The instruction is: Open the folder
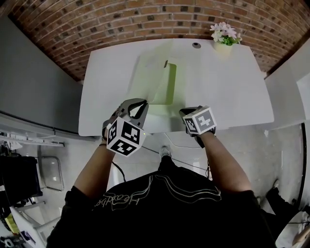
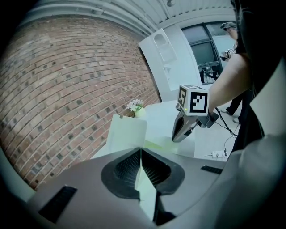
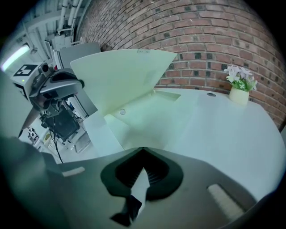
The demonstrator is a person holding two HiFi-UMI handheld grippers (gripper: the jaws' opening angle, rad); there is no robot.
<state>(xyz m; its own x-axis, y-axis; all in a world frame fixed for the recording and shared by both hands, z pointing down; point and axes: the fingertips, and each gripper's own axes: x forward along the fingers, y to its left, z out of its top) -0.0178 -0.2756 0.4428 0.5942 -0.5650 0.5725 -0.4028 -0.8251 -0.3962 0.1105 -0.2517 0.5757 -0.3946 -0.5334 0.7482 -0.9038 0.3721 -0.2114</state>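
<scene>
A pale green folder (image 1: 162, 85) lies half open near the front of the white table (image 1: 232, 92). Its upper cover (image 3: 120, 76) stands raised at a slant over the lower cover (image 3: 147, 116), which stays flat on the table. My left gripper (image 1: 144, 104) is shut on the front edge of the raised cover (image 2: 127, 129), and a thin green sheet shows between its pads (image 2: 141, 152). At the table's front edge, my right gripper (image 1: 186, 112) is shut on the lower cover's near edge; a pale sheet sits in its jaws (image 3: 143, 150). Each gripper shows in the other's view: the right gripper (image 2: 178, 136), the left gripper (image 3: 67, 85).
A small pot of pale flowers (image 1: 224, 36) stands at the table's far right corner, beside a round cable hole (image 1: 196, 45). A brick wall (image 1: 145, 14) runs behind the table. Left of the table stand a grey panel and clutter on the floor (image 1: 29, 169).
</scene>
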